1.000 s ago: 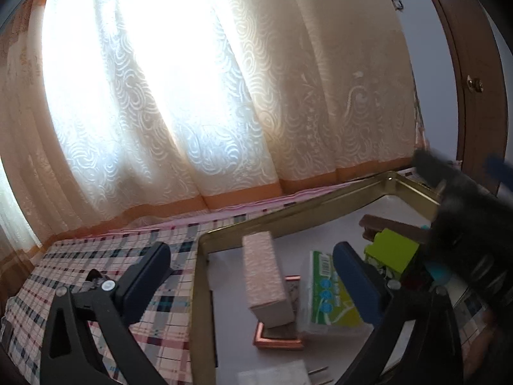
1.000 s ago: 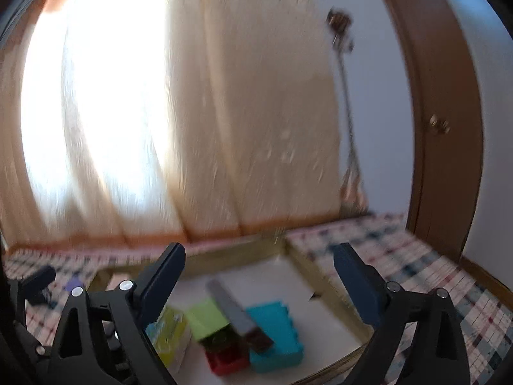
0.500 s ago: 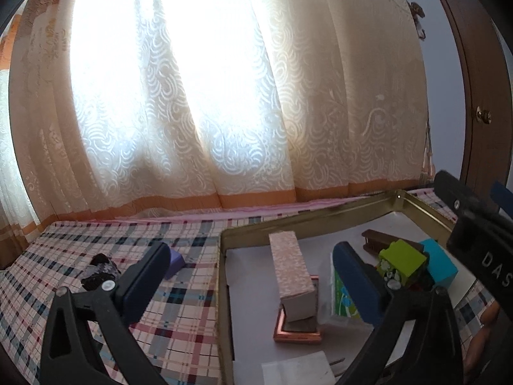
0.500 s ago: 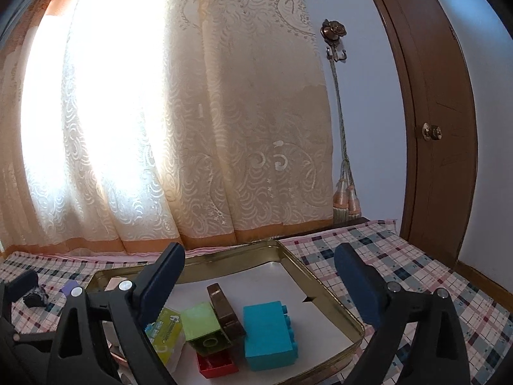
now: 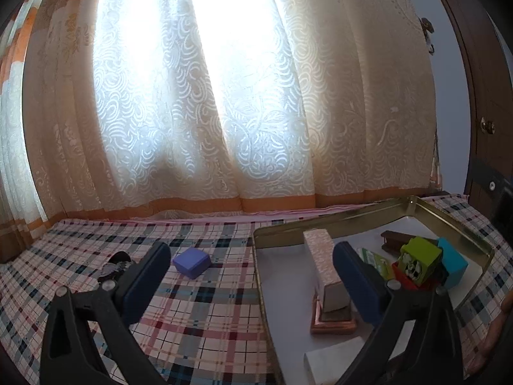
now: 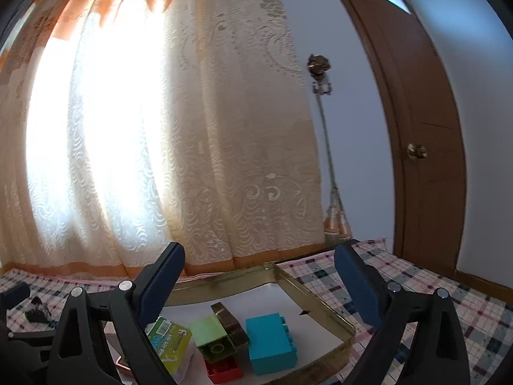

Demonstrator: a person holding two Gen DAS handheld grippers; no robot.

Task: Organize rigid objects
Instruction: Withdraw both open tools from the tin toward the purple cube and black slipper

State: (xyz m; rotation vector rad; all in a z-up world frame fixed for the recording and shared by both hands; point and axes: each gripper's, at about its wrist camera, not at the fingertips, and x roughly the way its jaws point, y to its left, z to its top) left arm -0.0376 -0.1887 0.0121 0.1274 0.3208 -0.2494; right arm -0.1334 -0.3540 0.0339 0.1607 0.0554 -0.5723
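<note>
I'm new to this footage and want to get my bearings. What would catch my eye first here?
The sunlit lace curtain fills the background of both views. Below it, on the plaid cloth, a gold-rimmed tray holds bright pieces: a teal block, a lime block on a red one, and a pink box. A purple box lies alone on the cloth left of the tray, between the open, empty left gripper's fingers.

I see strong daylight pouring through the lace curtain [image 5: 224,96], blown out to pure white at its centre in both views. Everything in front sits backlit and dim; my gripper fingers [image 6: 160,282] read as dark silhouettes. Fisheye bending curves the door [image 6: 423,128], with black vignetting at corners. Focus is sharp.
</note>
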